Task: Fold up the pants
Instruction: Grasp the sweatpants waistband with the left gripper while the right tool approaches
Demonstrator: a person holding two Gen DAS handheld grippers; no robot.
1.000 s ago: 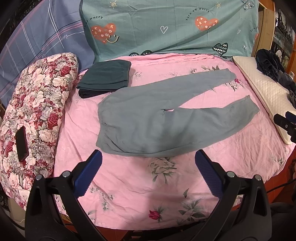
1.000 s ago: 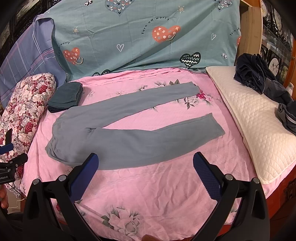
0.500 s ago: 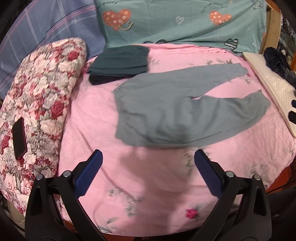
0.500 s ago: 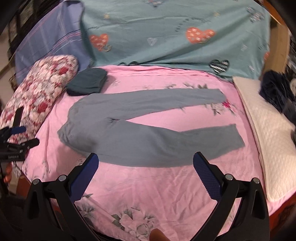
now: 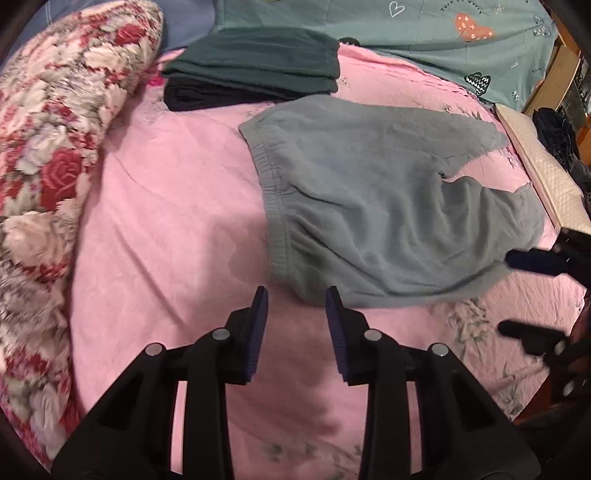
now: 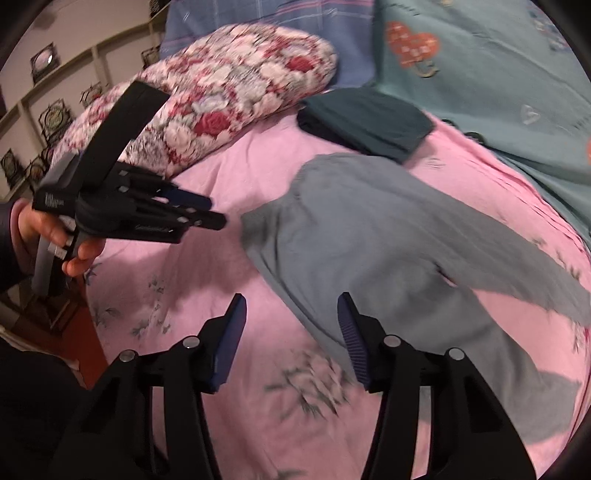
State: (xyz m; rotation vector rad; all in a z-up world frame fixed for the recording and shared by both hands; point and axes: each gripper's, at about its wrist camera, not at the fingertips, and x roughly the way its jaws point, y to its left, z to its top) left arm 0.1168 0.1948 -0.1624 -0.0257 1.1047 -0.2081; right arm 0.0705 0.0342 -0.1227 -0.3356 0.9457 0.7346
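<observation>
Grey pants lie flat on the pink bedsheet, waistband to the left, legs running off to the right. My left gripper is open, its jaws partly closed in, empty, just short of the waistband's near corner. In the right wrist view the pants fill the middle. My right gripper is open and empty, hovering over the near edge of the pants. The left gripper also shows in the right wrist view, held in a hand. The right gripper also shows in the left wrist view.
A stack of folded dark green and black clothes lies behind the waistband. A floral red pillow lies along the left. A teal heart-print pillow stands at the back. A cream quilted pillow and dark clothes lie right.
Both grippers have moved in close to the waistband end of the pants. Both sets of jaws have narrowed from wide open. The pants have not moved.
</observation>
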